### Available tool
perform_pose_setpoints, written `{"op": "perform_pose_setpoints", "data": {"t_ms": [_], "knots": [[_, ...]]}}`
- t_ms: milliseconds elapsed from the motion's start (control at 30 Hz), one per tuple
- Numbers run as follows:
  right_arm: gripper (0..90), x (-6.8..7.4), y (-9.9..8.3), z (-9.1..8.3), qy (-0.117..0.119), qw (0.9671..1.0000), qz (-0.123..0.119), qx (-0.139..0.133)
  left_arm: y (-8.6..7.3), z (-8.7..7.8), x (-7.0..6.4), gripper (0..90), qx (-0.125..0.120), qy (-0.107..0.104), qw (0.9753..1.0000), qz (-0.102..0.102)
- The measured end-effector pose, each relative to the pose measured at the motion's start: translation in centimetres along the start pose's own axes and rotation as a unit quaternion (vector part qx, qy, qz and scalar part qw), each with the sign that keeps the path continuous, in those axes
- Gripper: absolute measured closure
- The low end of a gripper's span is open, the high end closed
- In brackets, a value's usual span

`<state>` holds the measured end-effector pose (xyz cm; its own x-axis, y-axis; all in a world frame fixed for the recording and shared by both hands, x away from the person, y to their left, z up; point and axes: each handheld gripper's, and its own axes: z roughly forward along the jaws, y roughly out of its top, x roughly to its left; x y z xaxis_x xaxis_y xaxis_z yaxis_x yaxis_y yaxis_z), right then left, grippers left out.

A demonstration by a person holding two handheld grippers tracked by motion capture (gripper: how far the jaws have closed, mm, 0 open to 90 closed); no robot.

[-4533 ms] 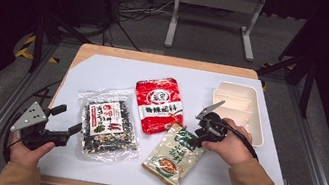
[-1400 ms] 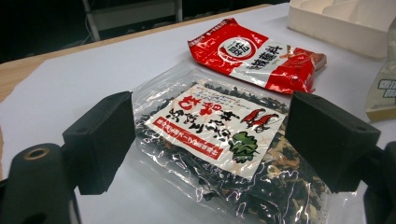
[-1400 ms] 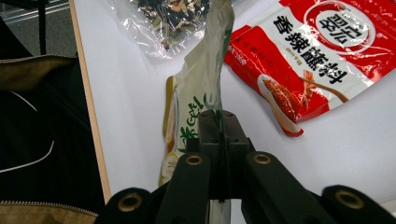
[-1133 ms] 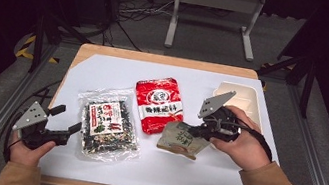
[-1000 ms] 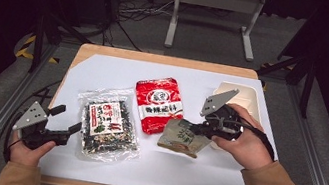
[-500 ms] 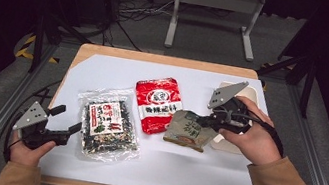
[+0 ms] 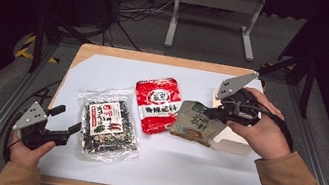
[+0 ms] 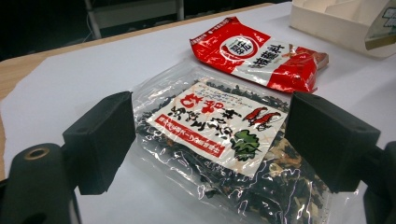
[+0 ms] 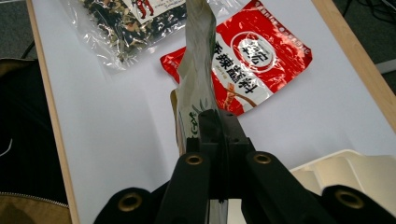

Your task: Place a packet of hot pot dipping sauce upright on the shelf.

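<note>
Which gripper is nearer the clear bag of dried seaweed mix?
Left. The left gripper sits open just beside the seaweed bag, not touching it. The right gripper is across the table, shut on the green pouch.

Right gripper (image 7: 222, 113) clamps green packet (image 7: 196, 123) lifted beside tray (image 7: 230, 145); left gripper (image 7: 65, 126) apart near seaweed bag (image 7: 109, 125).

1. Bare white table (image 7: 175, 168) lay open along the near edge, between the two hands.
2. The far strip behind the red packet (image 7: 157, 103) was also bare.
3. The clear seaweed bag (image 7: 107, 124) lay just in front of the left gripper (image 7: 64, 131), blocking its way forward.
4. The cream tray (image 7: 230, 143) closed off the right side, with the green pouch (image 7: 197, 122) hanging at its left edge.
</note>
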<state>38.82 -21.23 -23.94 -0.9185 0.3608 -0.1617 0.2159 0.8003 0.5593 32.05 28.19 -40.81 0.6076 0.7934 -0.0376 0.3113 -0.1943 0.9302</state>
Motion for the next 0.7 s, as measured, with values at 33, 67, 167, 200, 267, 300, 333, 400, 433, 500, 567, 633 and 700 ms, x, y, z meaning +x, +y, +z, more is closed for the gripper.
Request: {"op": "perform_pose_setpoints", "data": {"t_ms": [33, 67, 167, 200, 267, 300, 333, 400, 433, 500, 567, 633, 700], "knots": [[89.5, -0.2, 0.0, -0.2, -0.001, 1.0000, 0.000, -0.001, 0.0, 0.0, 0.0, 16.5, 0.002, 0.001, 1.0000, 0.001], [89.4, -0.4, 0.0, -0.4, -0.004, 1.0000, 0.001, -0.001, -0.1, -0.1, 0.0, 16.5, 0.003, 0.002, 1.0000, 0.002], [89.5, -0.9, 0.0, -0.8, -0.010, 0.9999, 0.003, -0.005, -0.1, -0.3, 0.0, 16.5, 0.001, 0.004, 1.0000, -0.001], [89.5, -1.1, 0.0, -0.9, -0.012, 0.9999, 0.002, -0.005, -0.2, -0.3, 0.0, 16.5, 0.002, 0.004, 1.0000, -0.001], [89.5, -1.4, 0.0, -1.2, -0.016, 0.9998, 0.005, -0.006, -0.2, -0.3, 0.0, 16.5, 0.003, 0.004, 1.0000, 0.000], [89.4, -1.7, 0.0, -1.3, -0.017, 0.9998, 0.005, -0.008, -0.2, -0.3, 0.0, 16.5, 0.001, 0.005, 1.0000, -0.001], [89.5, -1.9, 0.0, -1.4, -0.019, 0.9998, 0.006, -0.008, -0.2, -0.4, 0.0, 16.5, 0.002, 0.005, 1.0000, -0.002], [89.5, -2.2, 0.0, -1.6, -0.021, 0.9997, 0.007, -0.010, -0.2, -0.4, 0.0, 16.5, 0.002, 0.006, 1.0000, -0.002], [89.4, -2.5, 0.0, -1.7, -0.024, 0.9996, 0.010, -0.011, -0.2, -0.4, 0.0, 16.5, 0.002, 0.006, 1.0000, -0.002], [89.5, -2.7, 0.0, -1.8, -0.026, 0.9995, 0.013, -0.011, -0.2, -0.4, 0.0, 16.5, 0.002, 0.006, 1.0000, -0.002], [89.5, -3.2, -0.1, -2.0, -0.030, 0.9994, 0.013, -0.010, -0.2, -0.4, 0.0, 16.5, 0.002, 0.005, 1.0000, -0.002], [89.5, -3.5, -0.1, -2.1, -0.034, 0.9993, 0.015, -0.009, -0.2, -0.3, 0.0, 16.5, 0.002, 0.005, 1.0000, -0.001], [89.4, -4.0, -0.2, -2.3, -0.038, 0.9991, 0.015, -0.008, -0.2, -0.3, 0.0, 16.5, 0.002, 0.005, 1.0000, -0.001]]}}
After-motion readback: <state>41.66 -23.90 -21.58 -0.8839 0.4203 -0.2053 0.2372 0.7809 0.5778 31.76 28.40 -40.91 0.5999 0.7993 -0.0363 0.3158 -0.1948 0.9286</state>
